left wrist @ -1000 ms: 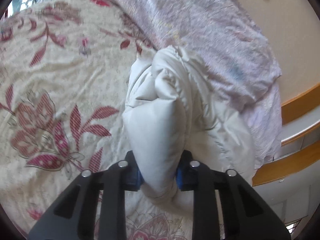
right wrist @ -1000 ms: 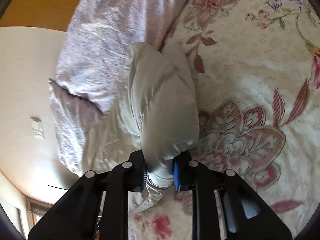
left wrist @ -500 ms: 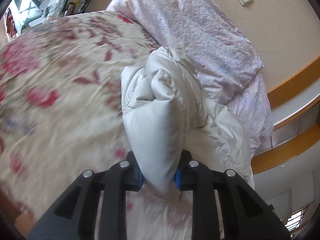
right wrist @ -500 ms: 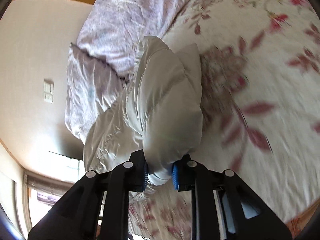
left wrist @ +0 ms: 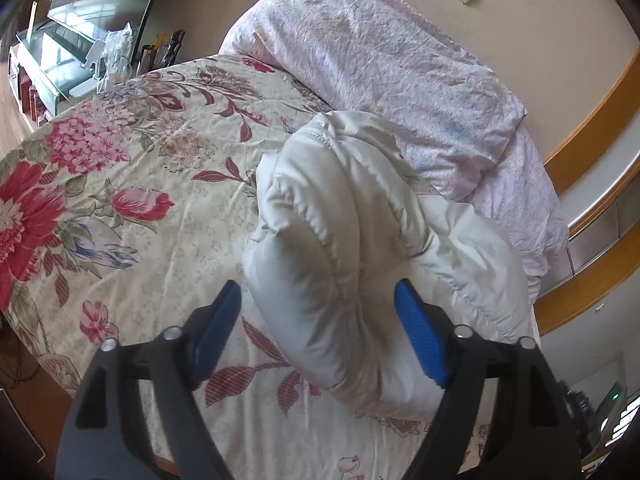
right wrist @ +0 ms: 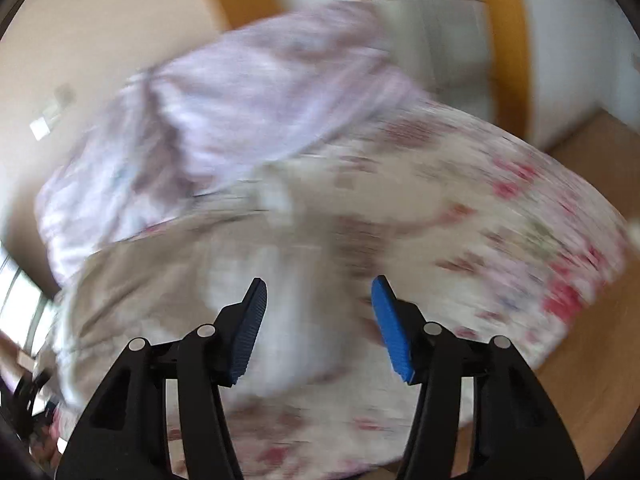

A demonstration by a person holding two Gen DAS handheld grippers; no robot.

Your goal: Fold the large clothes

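Note:
A puffy white down jacket (left wrist: pixel 352 248) lies bundled on the floral bedspread (left wrist: pixel 132 184). My left gripper (left wrist: pixel 320 332) is open, its blue pads spread on either side of the jacket's near bulge, not gripping it. In the blurred right wrist view, my right gripper (right wrist: pixel 318 320) is open and empty above the bed, with the pale jacket (right wrist: pixel 168 288) below and to its left.
A crumpled lilac duvet (left wrist: pixel 384 68) lies along the wall behind the jacket; it also shows in the right wrist view (right wrist: pixel 224 112). A wooden bed frame (left wrist: pixel 592 128) runs at the right. A glass cabinet (left wrist: pixel 64 52) stands past the bed's far left edge.
Both grippers have opened and let go of the jacket, which now rests on the bed. The right gripper has swung away quickly, blurring its view.

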